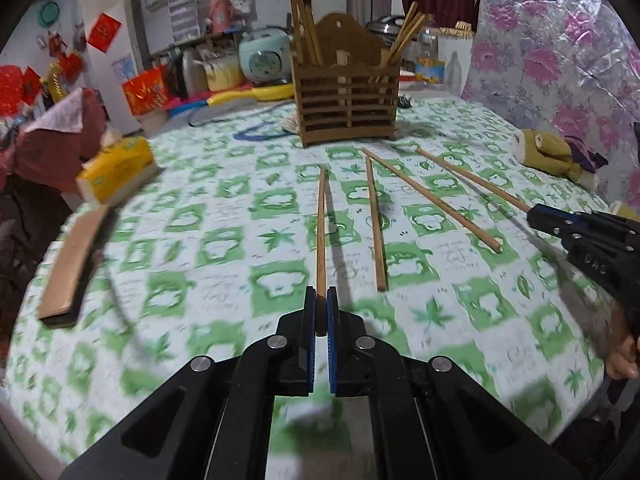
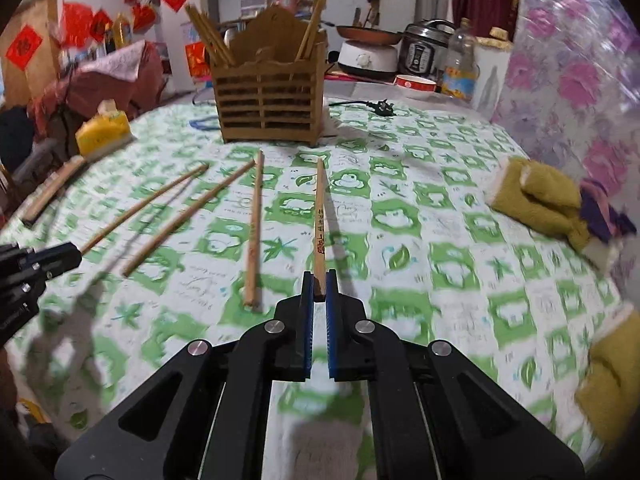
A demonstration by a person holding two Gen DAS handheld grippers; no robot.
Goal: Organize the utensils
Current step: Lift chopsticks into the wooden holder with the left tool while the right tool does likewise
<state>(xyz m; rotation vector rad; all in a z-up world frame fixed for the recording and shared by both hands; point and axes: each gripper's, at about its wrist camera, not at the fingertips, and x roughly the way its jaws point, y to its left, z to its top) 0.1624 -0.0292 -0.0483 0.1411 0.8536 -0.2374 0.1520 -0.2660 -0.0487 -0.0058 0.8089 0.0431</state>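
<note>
My left gripper [image 1: 321,300] is shut on the near end of a wooden chopstick [image 1: 321,232] that points toward the wooden slatted utensil holder [image 1: 347,104]. My right gripper [image 2: 319,282] is shut on another chopstick [image 2: 319,220] with printed marks, pointing at the holder [image 2: 267,100]. The right gripper also shows at the right of the left wrist view [image 1: 536,214], holding its chopstick [image 1: 472,178]. Two loose chopsticks [image 1: 376,224] [image 1: 432,198] lie on the tablecloth between the held ones. The holder has several chopsticks standing in it.
A green-and-white patterned tablecloth [image 1: 200,240] covers the round table. A yellow tissue pack [image 1: 116,170] and a flat brown board [image 1: 72,264] lie at the left. Mustard cloth items [image 2: 536,196] lie at the right. Appliances and clutter stand behind the holder.
</note>
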